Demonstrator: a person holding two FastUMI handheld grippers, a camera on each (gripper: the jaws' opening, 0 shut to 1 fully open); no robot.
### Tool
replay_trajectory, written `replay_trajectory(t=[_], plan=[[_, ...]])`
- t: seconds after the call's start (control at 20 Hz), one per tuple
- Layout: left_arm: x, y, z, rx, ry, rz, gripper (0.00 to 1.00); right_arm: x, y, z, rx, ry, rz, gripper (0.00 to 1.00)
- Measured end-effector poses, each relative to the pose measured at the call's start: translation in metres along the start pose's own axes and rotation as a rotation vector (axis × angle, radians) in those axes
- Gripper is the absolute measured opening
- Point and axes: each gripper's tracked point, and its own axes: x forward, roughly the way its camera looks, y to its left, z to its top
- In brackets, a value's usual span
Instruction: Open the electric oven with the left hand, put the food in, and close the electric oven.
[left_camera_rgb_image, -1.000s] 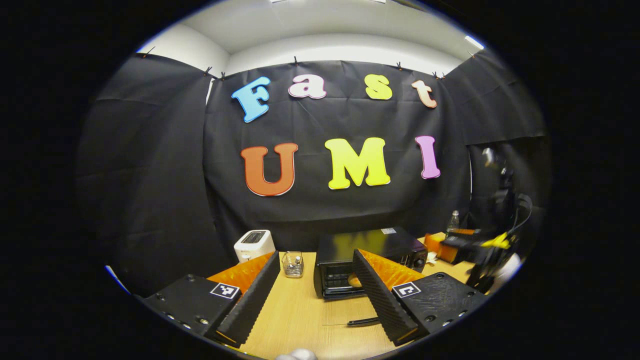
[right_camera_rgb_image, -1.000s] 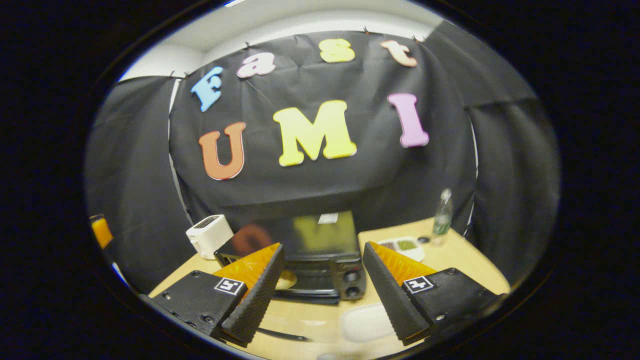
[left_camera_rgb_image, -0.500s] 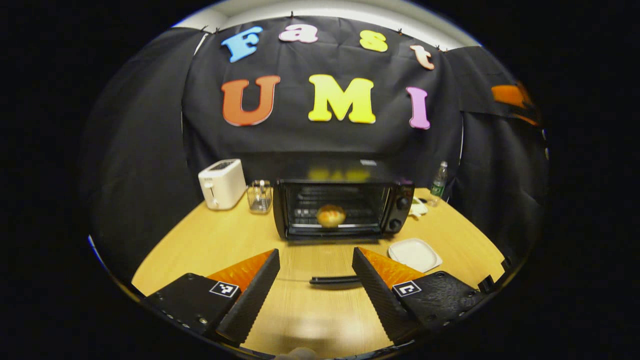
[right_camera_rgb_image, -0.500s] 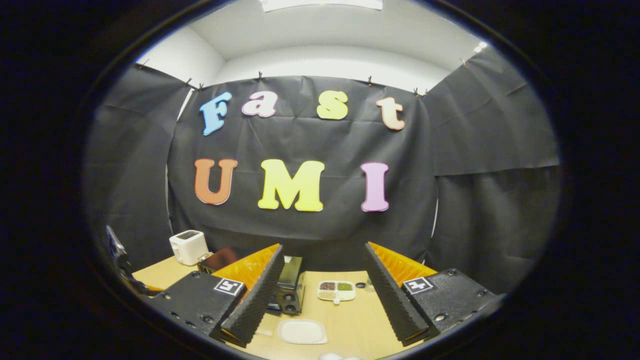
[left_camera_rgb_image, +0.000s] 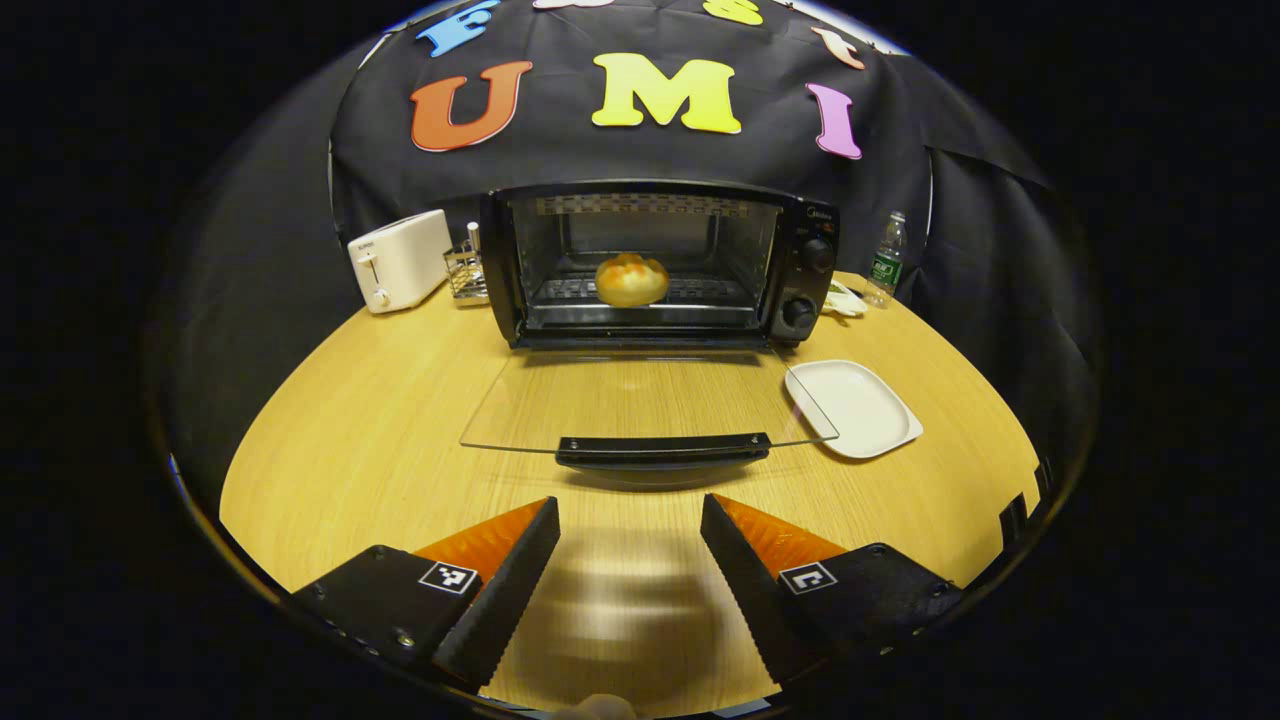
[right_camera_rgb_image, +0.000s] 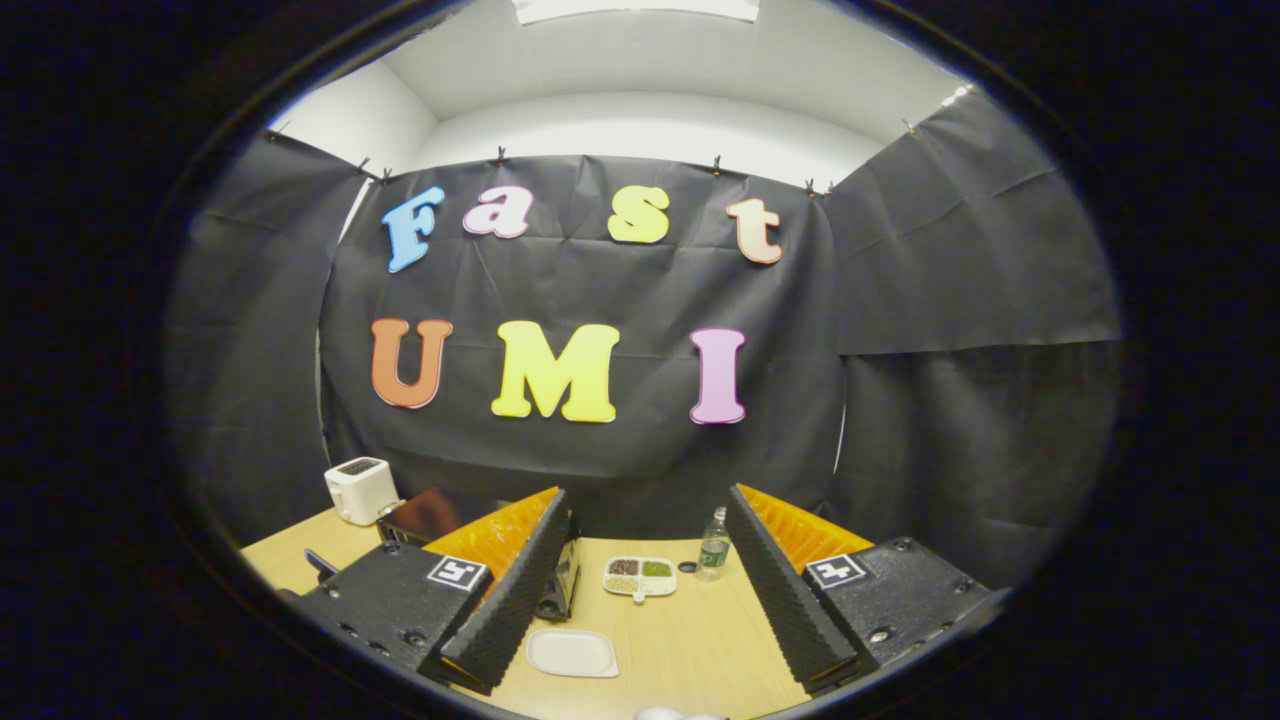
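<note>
Oven (left_camera_rgb_image: 655, 265): we see its glass door (left_camera_rgb_image: 640, 400) down flat, bread roll (left_camera_rgb_image: 631, 280) on the rack
Left gripper (left_camera_rgb_image: 628, 560): spread, empty
Right gripper (right_camera_rgb_image: 648, 590): spread, empty

oven (right_camera_rgb_image: 480, 545) mostly hidden behind right gripper's finger; divided dish's (right_camera_rgb_image: 640, 577) contents too small to tell

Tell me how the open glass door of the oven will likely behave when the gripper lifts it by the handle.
The glass door looks rigid, so it should swing up about its hinge at the oven. Clear glass may be fragile, so lift gently. The dark handle is a thin bar and could slip.
</note>
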Motion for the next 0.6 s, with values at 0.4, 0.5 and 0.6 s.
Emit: replay_trajectory(t=[0.4,0.5,0.6], plan=[[0.032,-0.012,-0.012,0.007,0.053,0.002,0.94,0.010,-0.016,-0.014,0.010,0.043,-0.013,0.97],[0.038,-0.010,-0.013,0.007,0.060,0.008,0.94,0.013,-0.016,-0.019,0.016,0.058,-0.010,0.97],[0.041,-0.010,-0.011,0.013,0.053,0.013,0.94,0.017,-0.016,-0.022,0.018,0.067,-0.006,1.00]])
